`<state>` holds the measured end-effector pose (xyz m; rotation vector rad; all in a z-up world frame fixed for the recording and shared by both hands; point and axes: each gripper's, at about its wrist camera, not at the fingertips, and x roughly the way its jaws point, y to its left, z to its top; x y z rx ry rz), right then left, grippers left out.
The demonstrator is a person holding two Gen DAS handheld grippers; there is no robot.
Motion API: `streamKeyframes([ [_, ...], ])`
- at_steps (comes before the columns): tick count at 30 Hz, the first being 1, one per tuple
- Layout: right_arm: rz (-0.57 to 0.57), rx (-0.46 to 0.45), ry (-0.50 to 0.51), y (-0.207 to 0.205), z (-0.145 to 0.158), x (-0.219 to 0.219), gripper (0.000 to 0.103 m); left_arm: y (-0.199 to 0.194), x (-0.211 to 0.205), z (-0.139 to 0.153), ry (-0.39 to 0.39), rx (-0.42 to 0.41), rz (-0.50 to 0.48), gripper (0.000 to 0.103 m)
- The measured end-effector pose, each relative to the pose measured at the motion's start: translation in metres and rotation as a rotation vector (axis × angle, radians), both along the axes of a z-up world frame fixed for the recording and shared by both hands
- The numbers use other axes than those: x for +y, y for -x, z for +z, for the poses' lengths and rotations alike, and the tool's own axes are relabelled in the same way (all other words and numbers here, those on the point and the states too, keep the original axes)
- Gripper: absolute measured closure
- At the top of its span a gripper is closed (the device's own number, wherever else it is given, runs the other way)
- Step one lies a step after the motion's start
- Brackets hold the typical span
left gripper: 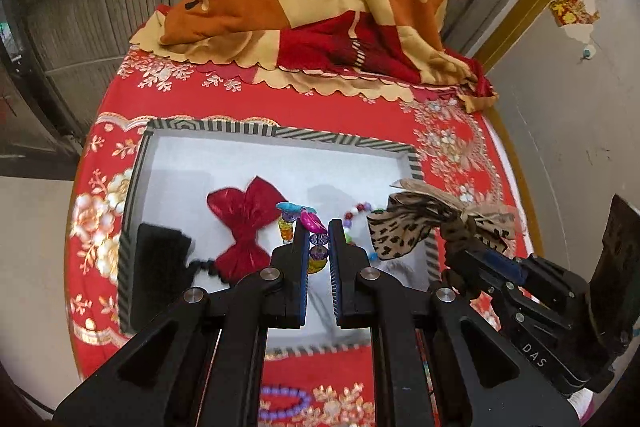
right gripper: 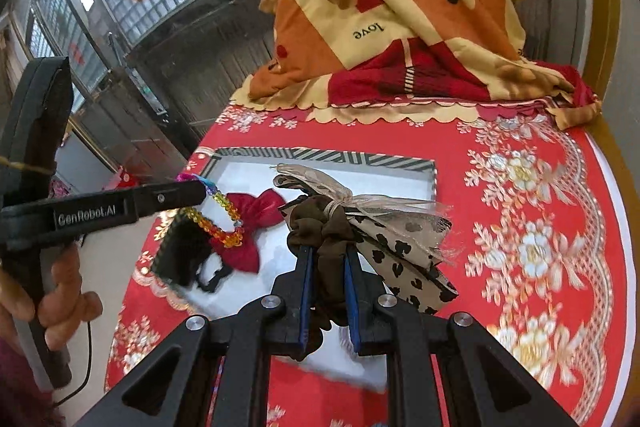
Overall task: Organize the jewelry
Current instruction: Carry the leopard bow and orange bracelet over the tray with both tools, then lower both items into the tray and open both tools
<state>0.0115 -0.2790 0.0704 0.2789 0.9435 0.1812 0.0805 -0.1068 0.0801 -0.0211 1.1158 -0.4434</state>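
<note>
Left wrist: my left gripper (left gripper: 319,241) is clenched on the beaded bracelet (left gripper: 313,231), held over the striped tray (left gripper: 132,187). Bare white floor toward the tray's far rim; red bow (left gripper: 244,227) lies left, black piece (left gripper: 160,255) at the near-left wall.

Right wrist: my right gripper (right gripper: 328,263) is clamped on the brown scrunchie (right gripper: 320,231) with leopard bow, above the tray's (right gripper: 320,157) right half. Red cloth (right gripper: 520,227) is free on the right; the folded blanket (right gripper: 400,27) blocks the far edge.
</note>
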Motion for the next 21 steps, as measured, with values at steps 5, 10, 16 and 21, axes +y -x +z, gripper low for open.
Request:
streamKeyframes([
  [5, -0.007, 0.043, -0.025, -0.033, -0.018, -0.003, 0.089, -0.021, -0.012, -0.017, -0.040, 0.005, 0.010, 0.095],
  [10, -0.003, 0.083, -0.023, -0.060, -0.037, -0.001, 0.089, -0.039, -0.016, -0.037, -0.077, 0.024, 0.024, 0.095],
  [16, 0.003, 0.113, -0.020, -0.077, -0.049, -0.003, 0.089, -0.052, -0.018, -0.053, -0.101, 0.038, 0.036, 0.095],
  [21, 0.005, 0.140, -0.020, -0.092, -0.061, -0.003, 0.089, -0.063, -0.013, -0.067, -0.123, 0.055, 0.062, 0.095],
])
